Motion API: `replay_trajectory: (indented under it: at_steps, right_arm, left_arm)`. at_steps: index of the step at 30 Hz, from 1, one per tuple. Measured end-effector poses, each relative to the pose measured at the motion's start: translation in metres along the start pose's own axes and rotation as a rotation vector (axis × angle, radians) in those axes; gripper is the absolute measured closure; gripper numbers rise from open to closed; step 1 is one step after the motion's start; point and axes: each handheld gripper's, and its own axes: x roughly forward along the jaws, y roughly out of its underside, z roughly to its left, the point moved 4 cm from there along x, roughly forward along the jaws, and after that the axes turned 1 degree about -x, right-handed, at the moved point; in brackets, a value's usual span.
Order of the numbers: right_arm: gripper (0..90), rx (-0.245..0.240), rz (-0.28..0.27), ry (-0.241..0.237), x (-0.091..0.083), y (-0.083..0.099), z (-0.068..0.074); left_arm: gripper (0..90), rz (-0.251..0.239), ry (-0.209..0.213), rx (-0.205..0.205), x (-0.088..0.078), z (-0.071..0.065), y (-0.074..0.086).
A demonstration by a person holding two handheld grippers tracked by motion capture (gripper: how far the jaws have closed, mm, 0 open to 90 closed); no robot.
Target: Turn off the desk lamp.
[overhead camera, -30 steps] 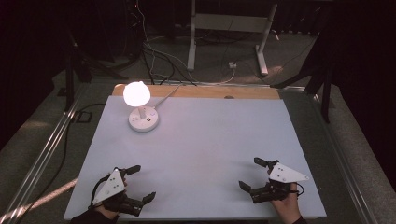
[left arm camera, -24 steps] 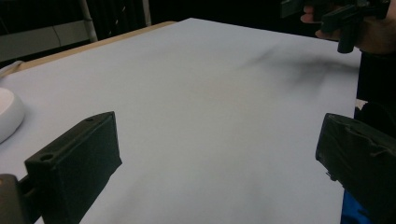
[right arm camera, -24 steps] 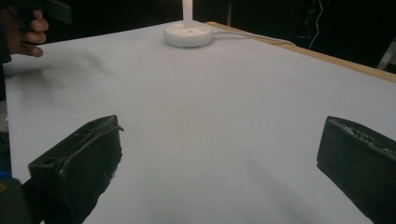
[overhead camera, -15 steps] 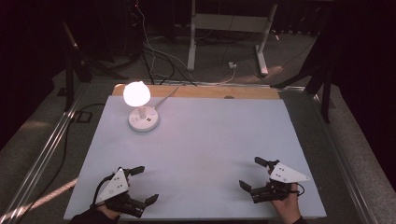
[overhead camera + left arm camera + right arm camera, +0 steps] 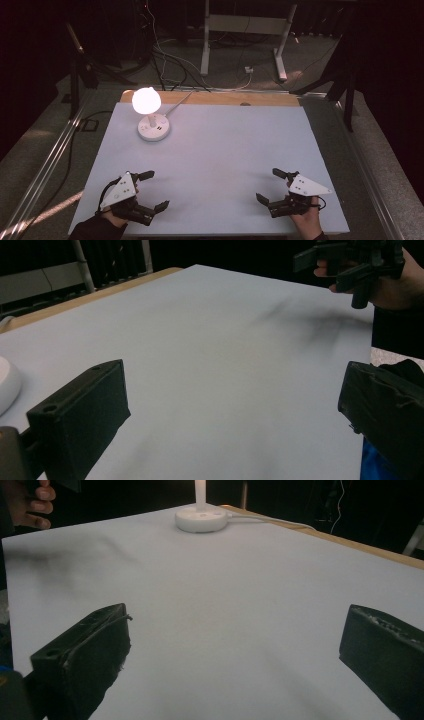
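Two grippers are sitting at the near edge of the table point(image 5: 210, 165), one in each hand, and both are holding nothing. The left gripper point(image 5: 150, 191) is hovering at the near left corner with its jaws spread wide; the right gripper point(image 5: 272, 186) is hovering at the near right corner, jaws likewise wide apart. In the left gripper view the right gripper point(image 5: 345, 267) is showing far off, gripped by a hand point(image 5: 395, 285) that is partly cut off by the frame.

Between and beyond the two grippers a broad stretch of bare pale tabletop is lying open, giving free room toward the far side. A strip of wood is running along the far edge.

One lamp point(image 5: 150, 117) is standing near the far left corner, well apart from both grippers, its round bulb glowing over a white disc base. Its one white cord is trailing off the far edge. In the right gripper view the lamp base point(image 5: 201, 519) is showing, the bulb cut off above. The markings on the base are too small to read.
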Motion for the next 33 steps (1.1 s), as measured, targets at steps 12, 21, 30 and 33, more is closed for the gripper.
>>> replay_trajectory:
  at_steps: [12,21,30,33]
  right_arm:
    - [0.0,0.005,0.000,-0.002,0.000,0.000,0.000]
    - [0.0,0.006,0.002,-0.003,0.001,0.001,0.000]
    - [0.0,0.005,0.006,-0.005,0.002,0.001,-0.001]
    - [0.0,0.005,0.005,-0.005,0.002,0.001,-0.001]
  left_arm:
    - [0.5,0.014,-0.029,-0.035,0.005,0.018,-0.007]
    - [0.5,0.033,-0.060,-0.077,0.012,0.034,-0.005]
    - [0.5,0.026,-0.123,-0.129,0.019,0.053,-0.011]
    - [0.5,0.032,-0.144,-0.141,0.022,0.058,-0.014]
